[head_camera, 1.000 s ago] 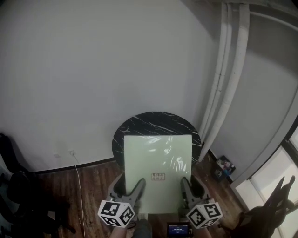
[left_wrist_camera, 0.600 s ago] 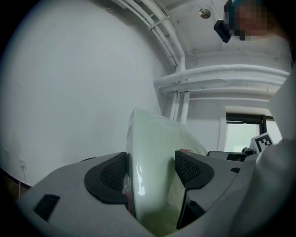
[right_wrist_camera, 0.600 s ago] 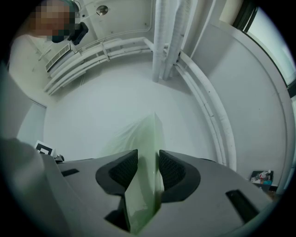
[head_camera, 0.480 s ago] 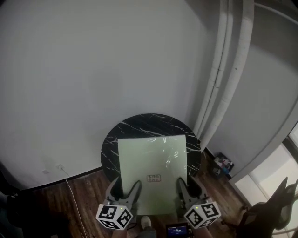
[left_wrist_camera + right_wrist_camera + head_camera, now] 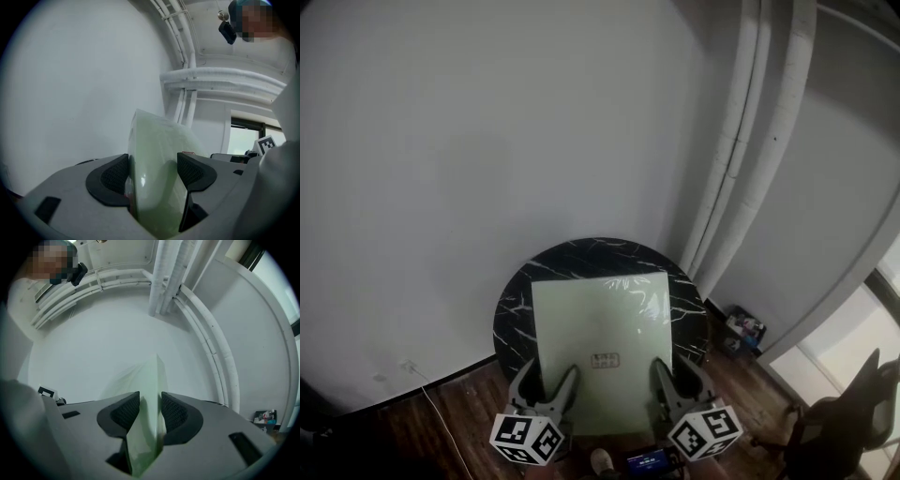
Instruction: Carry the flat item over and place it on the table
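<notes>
Two claws held a pale green flat item point(image 5: 602, 328) over a round black surface point(image 5: 581, 255).
Head view: the flat item lay face up over the surface, near edge overhanging it, slightly longer side running toward the wall point(image 5: 487, 141); contact unclear. Left gripper view: the left claw point(image 5: 152, 171) pinched that near edge. Right gripper view: the right claw point(image 5: 150, 411) clamped it too. It looked light, stiff, glossy and probably slippery, best gripped at both near corners.

No readable text anywhere. Small label point(image 5: 605, 359) on pale green flat item point(image 5: 600, 314): print too tiny. Square black-and-white markers on cubes of left gripper point(image 5: 547, 377) and right gripper point(image 5: 673, 371): patterns only. Lit screen point(image 5: 647, 460) below: illegible.
</notes>
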`<act>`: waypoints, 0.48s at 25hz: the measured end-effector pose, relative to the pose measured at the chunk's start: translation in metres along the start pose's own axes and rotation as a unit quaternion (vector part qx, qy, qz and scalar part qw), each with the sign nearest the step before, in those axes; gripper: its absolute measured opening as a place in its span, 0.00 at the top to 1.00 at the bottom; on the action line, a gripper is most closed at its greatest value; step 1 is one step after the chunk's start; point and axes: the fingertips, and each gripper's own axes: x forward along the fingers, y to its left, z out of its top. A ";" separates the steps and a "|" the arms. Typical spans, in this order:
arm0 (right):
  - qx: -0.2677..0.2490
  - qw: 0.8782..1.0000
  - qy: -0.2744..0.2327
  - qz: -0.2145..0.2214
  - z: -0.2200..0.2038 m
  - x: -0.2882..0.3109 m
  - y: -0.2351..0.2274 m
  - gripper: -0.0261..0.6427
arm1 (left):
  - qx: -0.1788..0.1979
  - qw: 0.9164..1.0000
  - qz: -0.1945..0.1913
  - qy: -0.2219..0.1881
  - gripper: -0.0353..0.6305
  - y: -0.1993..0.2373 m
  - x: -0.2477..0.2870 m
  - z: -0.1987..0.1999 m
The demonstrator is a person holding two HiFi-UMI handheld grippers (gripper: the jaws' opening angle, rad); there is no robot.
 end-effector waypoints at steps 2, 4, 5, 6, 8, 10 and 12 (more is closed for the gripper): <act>-0.001 1.000 0.000 -0.011 0.001 0.003 -0.004 0.77 | -0.004 1.000 -0.010 0.003 0.44 0.001 0.008 0.001; -0.002 1.000 -0.004 -0.021 0.005 0.007 -0.009 0.77 | -0.005 1.000 -0.021 0.004 0.44 0.001 0.019 0.004; -0.004 1.000 -0.006 -0.026 0.007 0.010 -0.011 0.77 | -0.005 1.000 -0.026 0.004 0.45 0.002 0.025 0.005; -0.005 1.000 -0.008 -0.030 0.008 0.012 -0.014 0.77 | -0.005 0.999 -0.031 0.005 0.45 0.002 0.030 0.005; -0.004 0.999 -0.010 -0.038 0.007 0.013 -0.019 0.77 | -0.003 0.999 -0.038 0.008 0.45 0.001 0.038 0.004; 0.000 0.999 -0.016 -0.042 0.008 0.015 -0.026 0.77 | 0.004 0.999 -0.042 0.009 0.45 -0.002 0.046 0.005; 0.003 0.999 -0.020 -0.045 0.010 0.018 -0.035 0.77 | 0.011 0.999 -0.044 0.010 0.45 -0.005 0.056 0.006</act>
